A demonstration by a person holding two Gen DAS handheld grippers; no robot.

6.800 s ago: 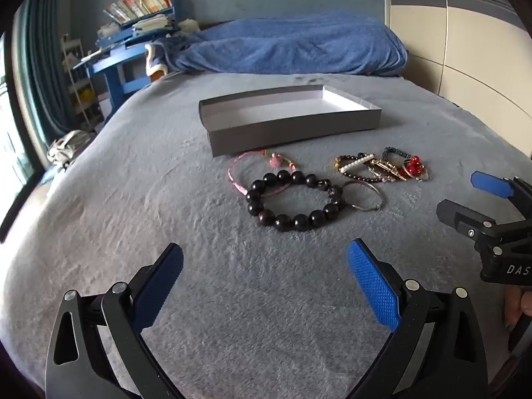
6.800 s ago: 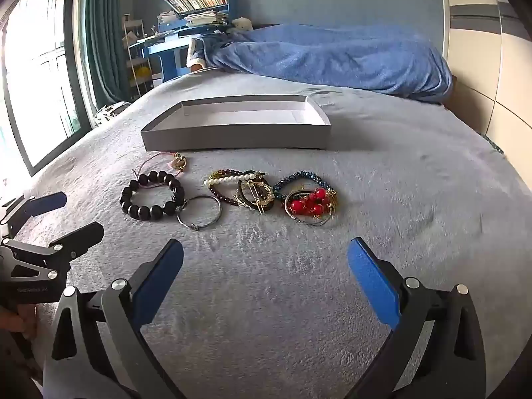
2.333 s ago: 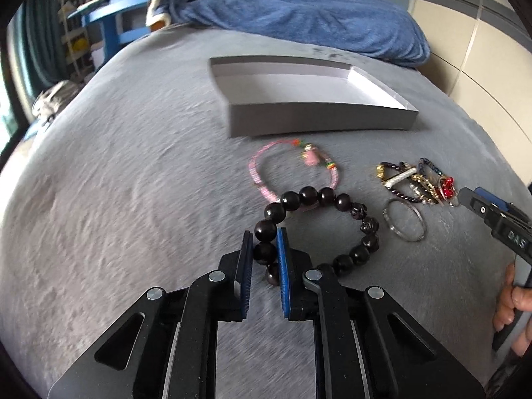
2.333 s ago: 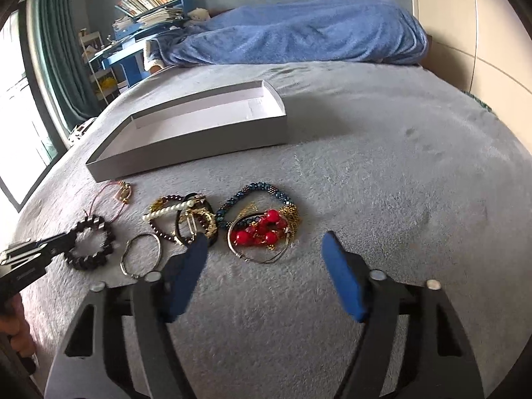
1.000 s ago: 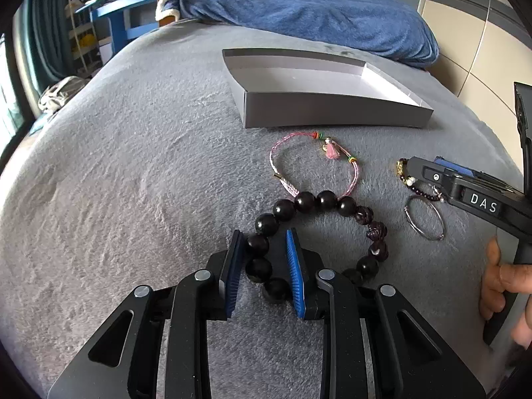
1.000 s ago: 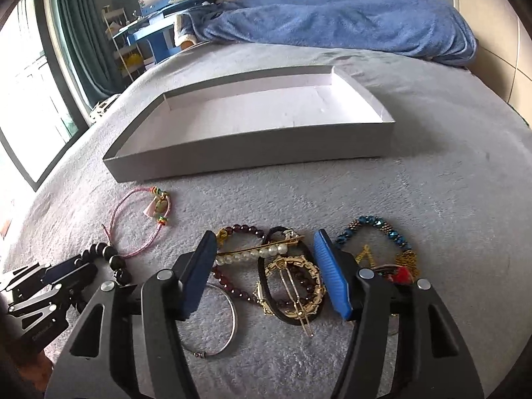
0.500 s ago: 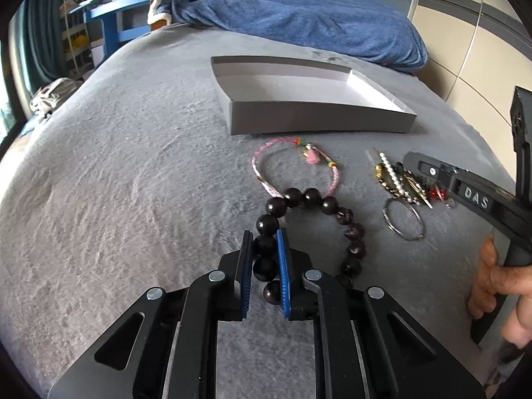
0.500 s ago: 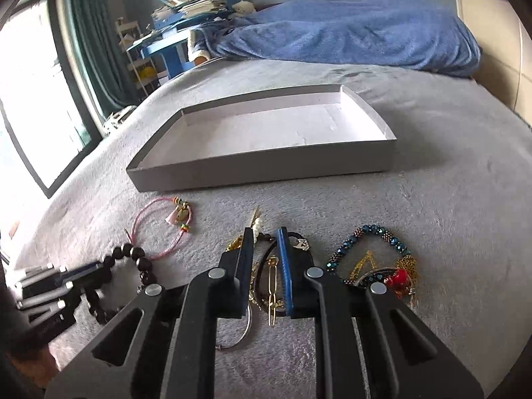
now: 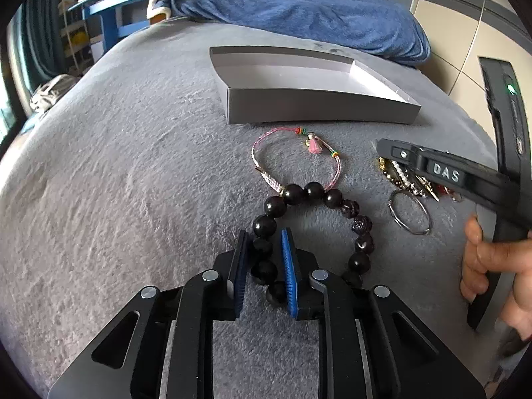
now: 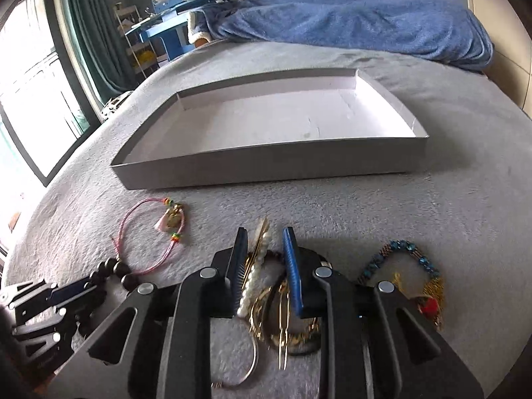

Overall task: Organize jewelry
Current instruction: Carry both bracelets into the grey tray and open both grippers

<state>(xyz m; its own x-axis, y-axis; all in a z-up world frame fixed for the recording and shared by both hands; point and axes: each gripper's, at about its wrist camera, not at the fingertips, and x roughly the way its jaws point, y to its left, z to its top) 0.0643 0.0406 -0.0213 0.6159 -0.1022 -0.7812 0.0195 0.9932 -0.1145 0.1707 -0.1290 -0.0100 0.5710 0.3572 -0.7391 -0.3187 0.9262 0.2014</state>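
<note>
My left gripper (image 9: 264,249) is shut on the black bead bracelet (image 9: 360,226), whose near side runs between the blue pads. My right gripper (image 10: 264,249) is shut on a cluster of pearl and gold bracelets (image 10: 257,266); it also shows at the right of the left wrist view (image 9: 392,153). The empty grey tray (image 10: 266,169) lies beyond both, also seen in the left wrist view (image 9: 319,106). A pink cord bracelet (image 9: 266,173) lies between the beads and the tray.
A silver ring bangle (image 9: 410,212) lies right of the black beads. A blue bead bracelet with gold chain and red beads (image 10: 412,266) lies right of my right gripper. A blue blanket (image 10: 349,20) is heaped behind the tray. All rests on a grey bedspread (image 9: 116,183).
My right gripper has closed on the pearl and gold cluster and lifted it slightly forward. My left gripper stays shut on the black beads, which have stretched into a narrower loop.
</note>
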